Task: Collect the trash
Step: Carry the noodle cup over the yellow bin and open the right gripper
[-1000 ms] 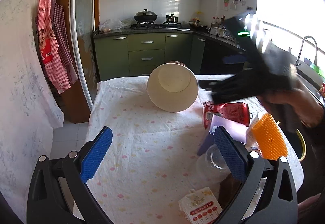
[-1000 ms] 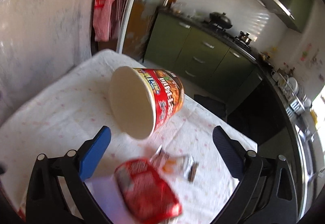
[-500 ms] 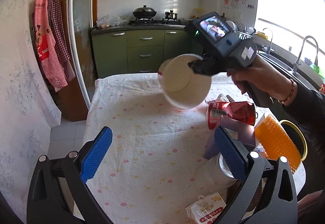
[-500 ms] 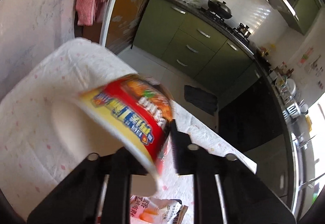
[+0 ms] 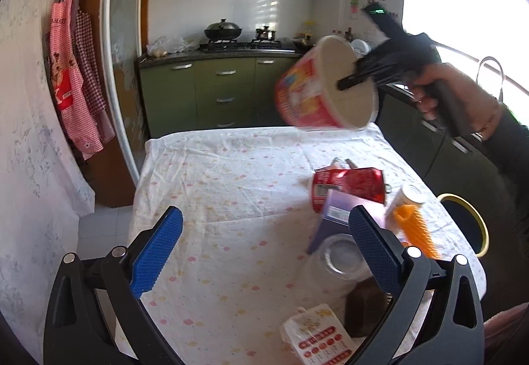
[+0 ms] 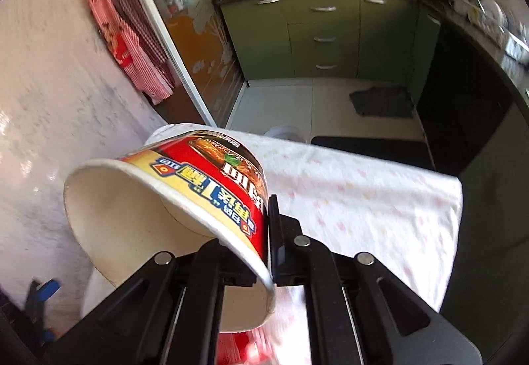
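Right tool (image 6: 269, 232) clamped on the wall of the noodle cup (image 6: 172, 209), one finger inside the mouth, one outside on the red print. Cup is up in the air, tipped on its side, above the far end of the desk (image 5: 231, 199). Left tool (image 5: 261, 249) wide apart, holding nothing, low over the near end of the desk.

Handling, by the look: empty paper cup, so light, thin-walled, easy to crush or dent at the rim; a rim pinch should work but the cup may swing or slip if jerked. Best hold is the wall just below the rolled rim, as now.

The rest of the trash lies nearer the left tool than the cup does: crushed red can (image 5: 347, 186), purple carton (image 5: 330, 216) touching the can, white packet (image 5: 317, 338) nearest.

Left view only: the can, carton and packet, and a dark bin with yellow rim (image 5: 463, 226) off the desk's right edge, likely the drop spot. Right view only: the actual finger placement on the cup wall, and the cup's bare inside.
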